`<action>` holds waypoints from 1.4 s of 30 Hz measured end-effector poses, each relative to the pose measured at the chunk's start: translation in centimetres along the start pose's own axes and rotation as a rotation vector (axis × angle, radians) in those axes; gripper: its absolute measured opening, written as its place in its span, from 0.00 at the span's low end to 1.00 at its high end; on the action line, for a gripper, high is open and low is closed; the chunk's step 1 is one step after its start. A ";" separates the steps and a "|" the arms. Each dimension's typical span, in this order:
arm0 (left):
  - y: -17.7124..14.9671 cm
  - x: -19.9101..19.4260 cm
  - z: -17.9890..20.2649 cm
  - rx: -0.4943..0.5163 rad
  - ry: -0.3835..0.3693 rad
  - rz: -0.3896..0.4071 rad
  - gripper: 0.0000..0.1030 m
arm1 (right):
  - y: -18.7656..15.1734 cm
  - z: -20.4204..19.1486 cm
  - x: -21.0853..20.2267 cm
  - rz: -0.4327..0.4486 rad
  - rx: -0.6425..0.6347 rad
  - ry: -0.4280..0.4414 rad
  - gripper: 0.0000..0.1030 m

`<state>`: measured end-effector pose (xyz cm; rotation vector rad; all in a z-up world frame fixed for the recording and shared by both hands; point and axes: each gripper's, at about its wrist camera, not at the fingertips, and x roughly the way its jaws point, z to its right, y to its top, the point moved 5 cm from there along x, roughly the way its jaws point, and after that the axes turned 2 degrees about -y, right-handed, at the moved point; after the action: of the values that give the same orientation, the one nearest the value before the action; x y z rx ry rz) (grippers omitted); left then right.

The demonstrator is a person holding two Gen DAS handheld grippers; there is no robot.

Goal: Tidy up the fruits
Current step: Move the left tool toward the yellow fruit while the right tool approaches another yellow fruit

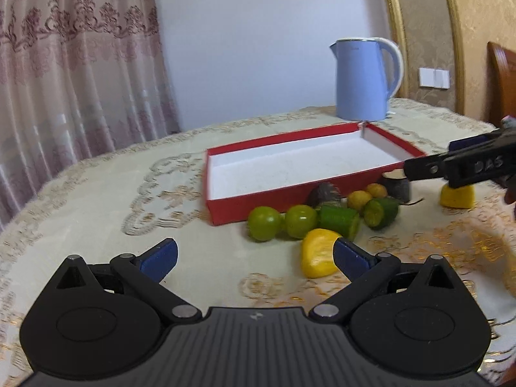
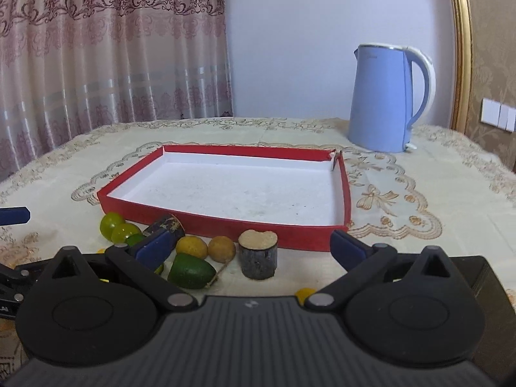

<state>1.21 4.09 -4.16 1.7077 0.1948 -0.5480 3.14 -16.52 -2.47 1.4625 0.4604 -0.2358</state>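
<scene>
- The worktop (image 2: 419, 213) wears a pale embroidered cloth; a shallow red tray (image 2: 200, 222) with a white floor lies near its middle, nothing inside it
- A light-blue kettle (image 2: 383, 103) stands upright behind the tray's far right corner, apart from it
- The fruits sit on the cloth outside the tray, strung along its near wall: two round green fruits (image 1: 280, 222) side by side; a green cut piece (image 1: 342, 222) just right of them; a second green piece (image 2: 192, 272) lying on its side; two small yellow balls (image 2: 206, 247) close together beside it
- A dark stubby piece with a pale cut top (image 2: 258, 253) stands upright just before the tray's near wall; another dark piece (image 2: 166, 224) leans tilted against that wall
- A yellow wedge (image 1: 317, 253) lies nearer than the green row, by the left gripper's right finger; whether they touch cannot be told
- A second yellow wedge (image 1: 458, 196) sits off to the right, under the right gripper seen from the left wrist view
- The left gripper (image 1: 254, 258) hangs low over bare cloth, jaws spread wide, nothing between them
- The right gripper (image 2: 251, 248) hangs over the fruit row, jaws at full spread and gripping nothing; the upright dark piece and the yellow balls show between its fingers
- A pink patterned curtain (image 2: 96, 48) hangs behind the worktop
</scene>
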 end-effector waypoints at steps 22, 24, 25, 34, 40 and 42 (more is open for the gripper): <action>0.1 5.5 2.4 -0.201 0.124 -0.235 1.00 | -0.5 1.3 -0.6 0.008 -0.019 -0.096 1.00; -0.1 5.7 2.2 -0.214 0.129 -0.246 1.00 | -0.6 1.7 -0.5 -0.003 0.012 -0.081 1.00; -0.1 5.7 2.2 -0.219 0.129 -0.249 1.00 | -0.7 1.8 -0.5 -0.008 0.021 -0.077 1.00; -0.1 5.9 2.4 -0.216 0.143 -0.253 1.00 | -0.8 1.3 -0.6 0.004 -0.037 -0.134 1.00; -0.1 6.0 2.3 -0.226 0.138 -0.255 1.00 | -0.8 1.4 -0.6 0.000 -0.037 -0.134 1.00; -0.1 6.0 2.3 -0.225 0.140 -0.255 1.00 | -0.8 1.4 -0.5 -0.001 -0.038 -0.133 1.00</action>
<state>5.81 0.84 -7.24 1.5106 0.5596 -0.5705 2.54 -18.05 -2.94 1.3998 0.3561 -0.3219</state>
